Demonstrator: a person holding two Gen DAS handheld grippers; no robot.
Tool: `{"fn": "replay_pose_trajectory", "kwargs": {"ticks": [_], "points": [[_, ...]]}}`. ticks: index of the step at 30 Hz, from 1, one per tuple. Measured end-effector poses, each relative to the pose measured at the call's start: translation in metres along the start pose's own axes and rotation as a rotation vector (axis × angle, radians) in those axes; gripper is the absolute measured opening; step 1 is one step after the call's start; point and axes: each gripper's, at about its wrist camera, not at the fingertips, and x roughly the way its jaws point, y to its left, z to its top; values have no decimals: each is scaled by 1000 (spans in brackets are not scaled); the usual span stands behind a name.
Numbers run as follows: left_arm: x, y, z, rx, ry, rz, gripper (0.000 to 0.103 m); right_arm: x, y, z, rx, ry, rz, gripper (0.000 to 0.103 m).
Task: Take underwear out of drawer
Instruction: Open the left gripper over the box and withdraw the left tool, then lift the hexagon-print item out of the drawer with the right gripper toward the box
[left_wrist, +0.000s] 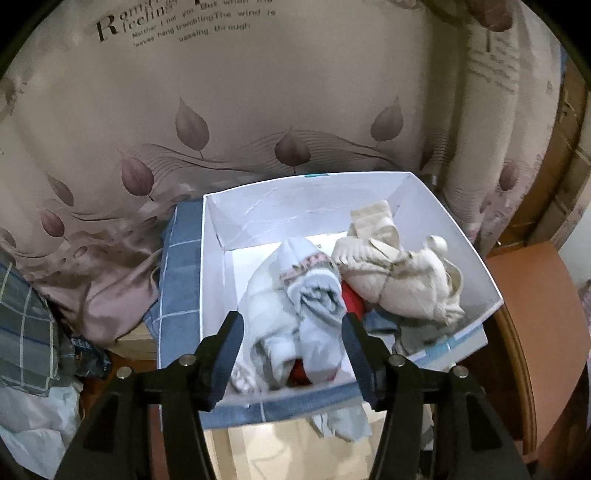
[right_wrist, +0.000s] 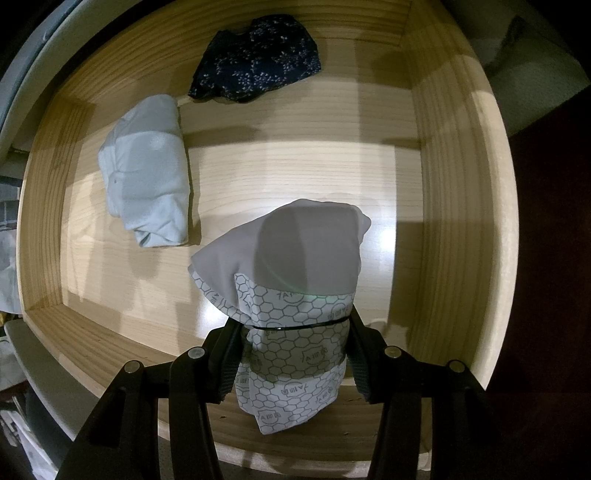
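In the right wrist view my right gripper is shut on grey underwear with a honeycomb-print waistband, held above the floor of a light wooden drawer. A folded pale grey piece and a dark blue floral piece lie on the drawer floor behind it. In the left wrist view my left gripper is open and empty, hovering over a white box that holds a light blue-white bundle, a beige garment and something red between them.
The white box rests on a blue checked cloth. A beige curtain with leaf prints hangs behind it. An orange-brown wooden surface lies to its right, plaid fabric to its left.
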Motion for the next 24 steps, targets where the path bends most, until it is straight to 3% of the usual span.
{"fn": "replay_pose_trajectory", "kwargs": {"ticks": [5, 11, 18, 24], "points": [[-18, 3, -28, 22, 24, -9, 57, 0, -2, 0, 2, 0, 0, 47], [-20, 8, -82, 44, 69, 55, 57, 1, -2, 0, 0, 4, -5, 47], [5, 17, -157, -76, 121, 148, 57, 0, -1, -1, -5, 1, -14, 47], [28, 15, -193, -157, 146, 182, 56, -4, 0, -4, -7, -23, -8, 47]]}}
